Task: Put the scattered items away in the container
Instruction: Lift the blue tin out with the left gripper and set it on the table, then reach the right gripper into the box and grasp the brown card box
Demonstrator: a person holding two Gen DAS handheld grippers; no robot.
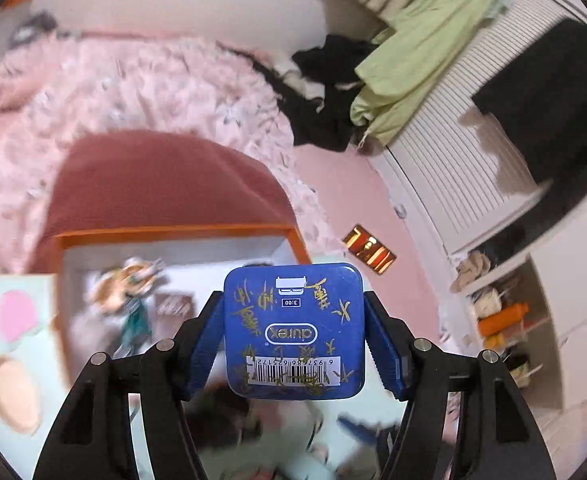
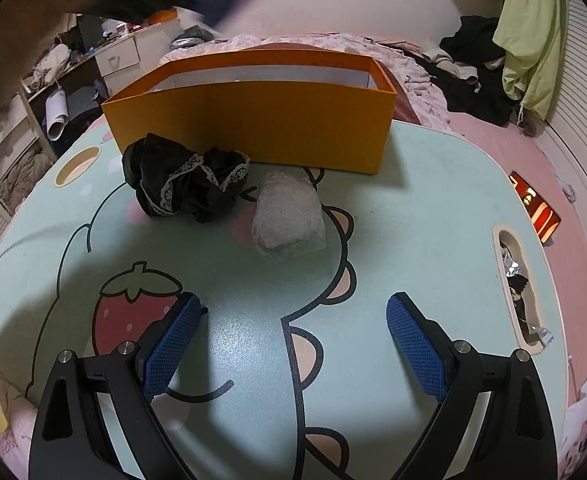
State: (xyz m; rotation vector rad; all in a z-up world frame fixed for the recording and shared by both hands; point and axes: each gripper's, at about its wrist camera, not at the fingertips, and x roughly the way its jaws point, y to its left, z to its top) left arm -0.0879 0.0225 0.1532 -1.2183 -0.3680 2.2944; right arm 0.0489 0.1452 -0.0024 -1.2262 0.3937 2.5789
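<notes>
The left gripper is clamped on a blue tin, its 2 blue pads pressed against the tin's left and right sides, with gold writing and a barcode label facing the left wrist camera. The tin is held up in the air above the near edge of the orange box, whose white inside already holds a few blurred items, among them something cream and teal. The box sits on a pale green table printed with a cartoon animal and a strawberry, and the table stands on a bed with a pink floral blanket. In the right wrist view the right gripper hangs over the near part of the table with its jaws wide apart and nothing between them. Ahead of it, on the tabletop, a black lace-trimmed cloth lies crumpled just in front of the box's long orange wall, and a bundle in bubble wrap sits just beside the cloth, to its right. A red and gold packet lies on the pink sheet past the table's right edge. A light green garment hangs at the far right.
</notes>
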